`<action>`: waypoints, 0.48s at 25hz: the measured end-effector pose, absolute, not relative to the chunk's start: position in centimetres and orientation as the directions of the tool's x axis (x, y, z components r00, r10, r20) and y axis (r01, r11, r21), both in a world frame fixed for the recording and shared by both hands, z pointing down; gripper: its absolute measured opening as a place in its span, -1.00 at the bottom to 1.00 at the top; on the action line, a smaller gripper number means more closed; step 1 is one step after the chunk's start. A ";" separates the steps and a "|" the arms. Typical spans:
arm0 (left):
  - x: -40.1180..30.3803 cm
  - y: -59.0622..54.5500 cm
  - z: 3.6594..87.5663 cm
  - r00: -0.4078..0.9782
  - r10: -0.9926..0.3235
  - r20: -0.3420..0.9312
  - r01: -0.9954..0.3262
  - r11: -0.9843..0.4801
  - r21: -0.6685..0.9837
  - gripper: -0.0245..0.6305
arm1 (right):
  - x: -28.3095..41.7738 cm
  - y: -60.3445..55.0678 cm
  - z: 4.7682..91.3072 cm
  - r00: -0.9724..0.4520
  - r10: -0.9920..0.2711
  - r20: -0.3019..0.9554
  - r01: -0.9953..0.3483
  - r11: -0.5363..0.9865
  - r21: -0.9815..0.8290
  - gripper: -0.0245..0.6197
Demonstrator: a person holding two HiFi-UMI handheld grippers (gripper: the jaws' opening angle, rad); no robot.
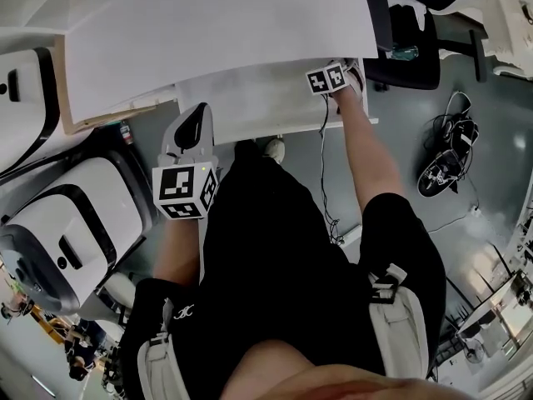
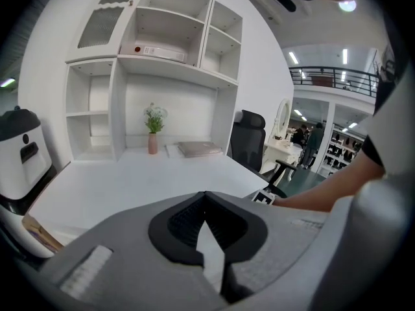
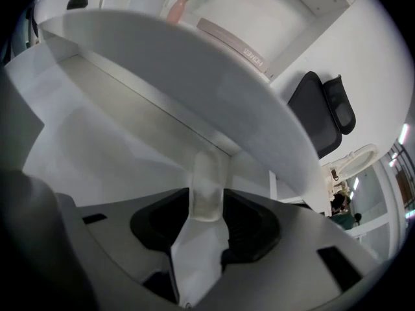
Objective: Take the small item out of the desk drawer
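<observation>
Small item can't be made out; drawer (image 1: 250, 102) stands pulled out under the bench (image 1: 208, 23), upper centre. Right tool (image 1: 330, 77) reaches in, jaws wide around a pale translucent piece (image 3: 207, 186); left tool (image 1: 194, 123), closed and empty, waits centre-left, keeping clear.

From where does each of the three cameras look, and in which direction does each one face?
Left gripper view: rides on the left hand-held gripper, faces across the white desk top toward the white shelf unit; shows its grey jaws and the person's right forearm.
Right gripper view: rides on the right hand-held gripper, faces beneath the desk top; its jaws flank a pale translucent piece.
Head view: sits on the person's head, faces steeply down; shows black clothing, the left forearm and both hand-held grippers.
Shared: both gripper views show the black office chair.
</observation>
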State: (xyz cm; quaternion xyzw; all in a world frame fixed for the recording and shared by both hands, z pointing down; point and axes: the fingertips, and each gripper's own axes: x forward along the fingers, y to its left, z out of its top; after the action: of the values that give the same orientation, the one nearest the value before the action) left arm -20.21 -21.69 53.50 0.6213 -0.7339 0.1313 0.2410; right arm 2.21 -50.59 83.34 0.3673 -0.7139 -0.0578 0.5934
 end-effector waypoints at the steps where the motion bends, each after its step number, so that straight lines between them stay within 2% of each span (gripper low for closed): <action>1: -20.3 -21.5 53.5 -0.116 -0.848 0.516 -0.975 0.197 0.105 -0.89 | 2.3 -50.6 83.5 -0.008 -0.595 0.804 -0.445 0.722 0.530 -0.46; 6: -20.3 -21.5 52.9 -0.129 -0.854 0.505 -0.973 0.206 0.101 -0.89 | 3.0 -50.7 84.3 0.087 -0.608 0.790 -0.376 0.714 0.591 -0.47; 12: -20.3 -21.3 52.4 -0.131 -0.858 0.496 -0.973 0.208 0.103 -0.89 | 3.4 -50.6 84.1 0.101 -0.579 0.809 -0.411 0.717 0.563 -0.54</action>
State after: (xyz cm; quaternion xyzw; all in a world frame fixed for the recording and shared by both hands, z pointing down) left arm -20.34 -21.26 52.42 0.6170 -0.7419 0.1235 0.2316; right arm 3.42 -50.56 84.14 0.3708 -0.6674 -0.0652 0.6426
